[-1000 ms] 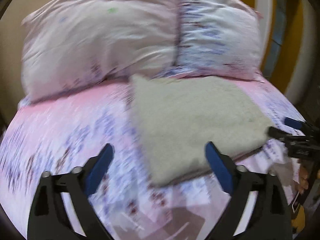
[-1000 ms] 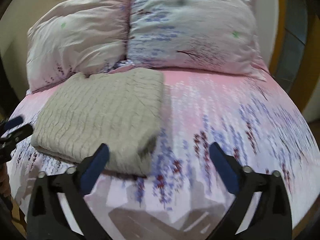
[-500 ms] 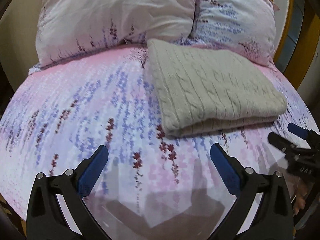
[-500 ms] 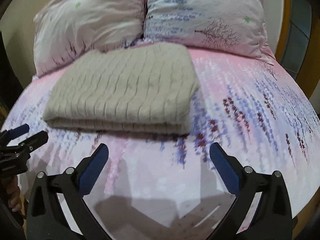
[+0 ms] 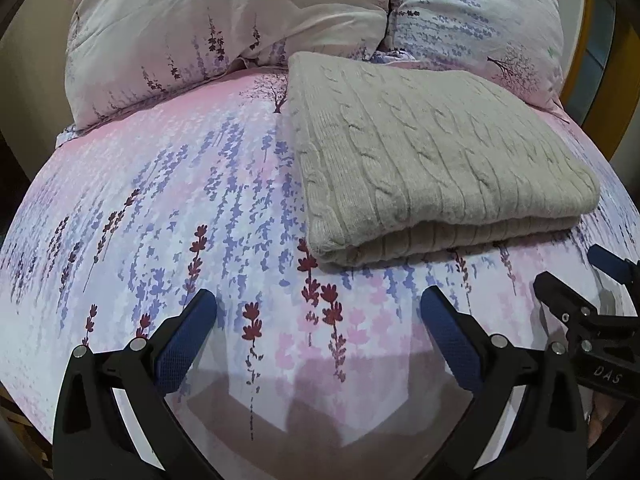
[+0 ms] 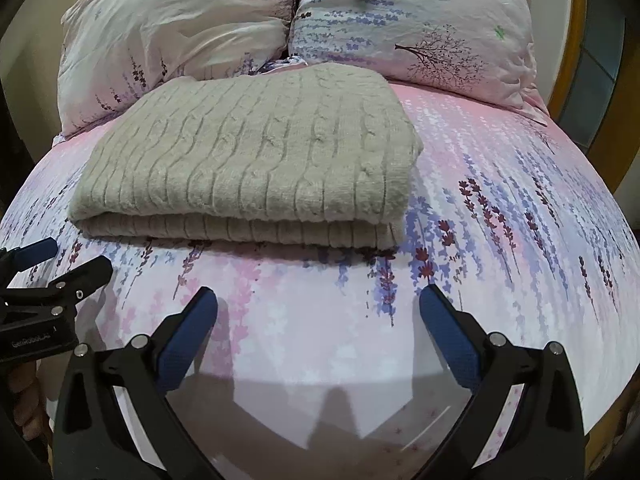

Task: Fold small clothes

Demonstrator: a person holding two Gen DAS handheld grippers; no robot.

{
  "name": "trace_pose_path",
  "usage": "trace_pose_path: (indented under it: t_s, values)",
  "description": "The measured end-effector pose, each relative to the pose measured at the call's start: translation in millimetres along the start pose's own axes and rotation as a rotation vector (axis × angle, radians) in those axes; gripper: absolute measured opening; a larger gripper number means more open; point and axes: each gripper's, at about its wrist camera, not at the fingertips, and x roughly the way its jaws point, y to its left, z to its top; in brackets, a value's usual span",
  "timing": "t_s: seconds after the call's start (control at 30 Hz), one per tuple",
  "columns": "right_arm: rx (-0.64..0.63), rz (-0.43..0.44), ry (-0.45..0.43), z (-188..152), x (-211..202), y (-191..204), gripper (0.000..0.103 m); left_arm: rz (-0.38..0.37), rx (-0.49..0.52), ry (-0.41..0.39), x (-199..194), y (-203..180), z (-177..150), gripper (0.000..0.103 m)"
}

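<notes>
You are holding the left gripper point(image 5: 318, 312) at lower centre of its view, jaws spread wide and gripping nothing, short of the folded grey cable-knit sweater point(image 5: 432, 160) lying centre-right on the floral bedsheet point(image 5: 160, 208). Your right gripper point(image 6: 318, 312) is hovering likewise, empty, below the sweater. The folding looks finished; next probably calls for fetching another garment.

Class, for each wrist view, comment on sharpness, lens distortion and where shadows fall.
Left wrist view: sharp, cable pattern of the folded sweater crisp; fisheye bulges the bedsheet into a dome with dark corners; grey shadows below the left gripper. Right wrist view: equally sharp and domed; similar shadows below the right gripper.
</notes>
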Motion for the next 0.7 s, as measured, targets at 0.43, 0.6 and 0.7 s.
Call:
trace_pose_path:
  t_s: [0.43, 0.6, 0.7]
  values:
    - [0.003, -0.003, -0.003, 1.4, 2.3, -0.2, 0.101, 0.005, -0.001, -0.005, 2.1, 0.6, 1.5, 0.102]
    - [0.002, -0.001, -0.003, 1.5, 2.4, -0.5, 0.101, 0.006, -0.002, -0.005, 1.8, 0.6, 1.6, 0.102]
    - [0.001, -0.001, -0.003, 1.4, 2.4, -0.4, 0.101, 0.007, -0.002, -0.005, 1.8, 0.5, 1.6, 0.102]
